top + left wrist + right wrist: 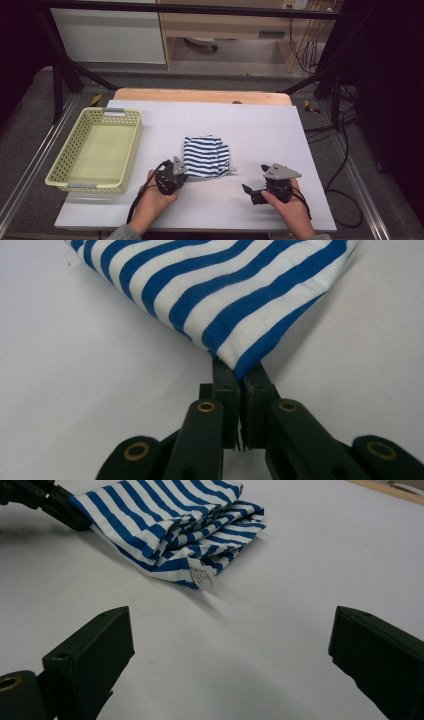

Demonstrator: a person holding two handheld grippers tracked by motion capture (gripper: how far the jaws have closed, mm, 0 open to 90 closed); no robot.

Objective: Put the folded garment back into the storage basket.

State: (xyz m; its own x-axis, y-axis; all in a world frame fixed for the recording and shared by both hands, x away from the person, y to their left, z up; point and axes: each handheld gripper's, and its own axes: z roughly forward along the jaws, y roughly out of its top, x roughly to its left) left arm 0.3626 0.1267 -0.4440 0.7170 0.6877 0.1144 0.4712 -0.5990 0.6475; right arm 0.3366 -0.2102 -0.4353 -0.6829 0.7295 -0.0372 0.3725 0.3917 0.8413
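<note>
Folded blue-and-white striped cloth [206, 156] lies mid-table, right of the pale yellow perforated plastic basket [95, 150]. Left gripper [239, 377] clamped on the cloth's near corner. Right gripper [225, 645] wide open, holding nothing, short of the cloth. Basket empty; transfer probably ahead.

Left gripper [183, 172] jaws pinched together, held low; right gripper [250, 192] jaws spread wide, pointing left.

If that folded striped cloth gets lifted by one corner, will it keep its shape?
Probably not. The striped cloth is soft, loosely stacked layers, so it would likely droop and unfold. The left gripper pinches only one corner, so the rest would hang. It looks light.
</note>
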